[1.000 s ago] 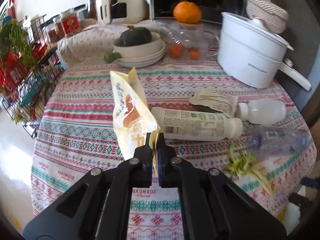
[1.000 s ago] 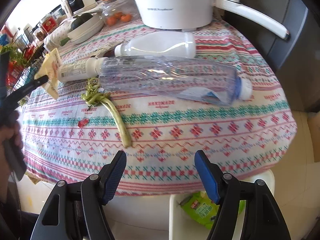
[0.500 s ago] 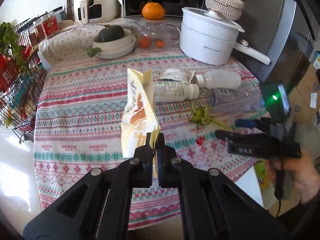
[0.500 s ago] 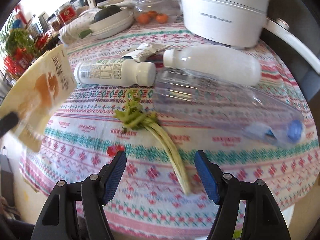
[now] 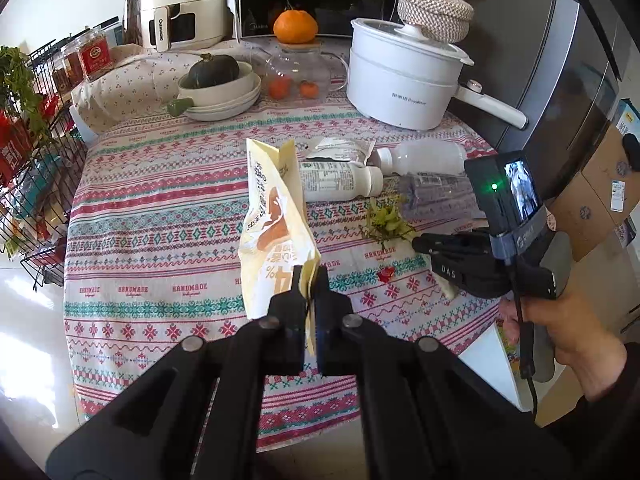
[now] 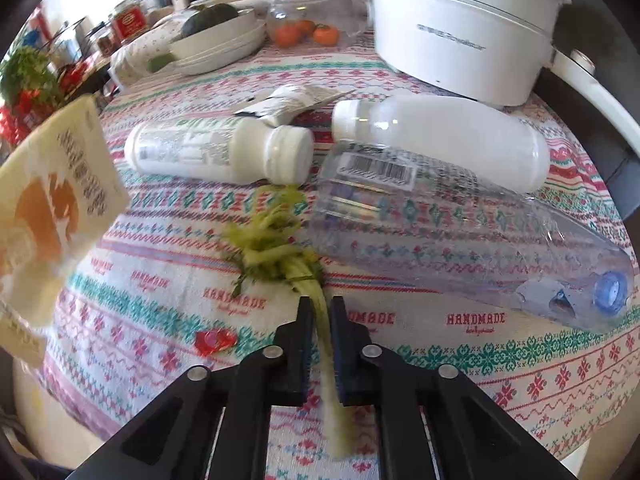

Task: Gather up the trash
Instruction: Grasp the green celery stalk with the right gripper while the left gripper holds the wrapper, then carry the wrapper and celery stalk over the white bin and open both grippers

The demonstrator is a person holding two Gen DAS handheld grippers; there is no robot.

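Note:
My left gripper [image 5: 309,276] is shut on the bottom edge of a yellow snack wrapper [image 5: 276,216], which it holds upright above the patterned tablecloth [image 5: 160,240]; the wrapper [image 6: 52,208] also shows at the left of the right wrist view. My right gripper [image 6: 321,308] points down at the table, its jaws closing with the pale stem of a green vegetable stalk [image 6: 276,256] pinched between them. Behind the stalk lie a labelled white bottle [image 6: 208,152], a plain white bottle [image 6: 448,140], a clear plastic bottle [image 6: 460,240] and a torn wrapper [image 6: 292,100]. A small red scrap [image 6: 214,338] lies left of the fingers.
At the table's back stand a white electric pot [image 5: 404,80], a bowl with a dark squash [image 5: 218,88] and a glass jar of tangerines [image 5: 296,76]. A wire rack [image 5: 28,160] stands to the left. A white bin [image 5: 496,360] sits below the table's right edge.
My right gripper has moved in over the table to the stalk and its wide-open jaws have closed on the stem. My left gripper has drawn back and up with the wrapper.

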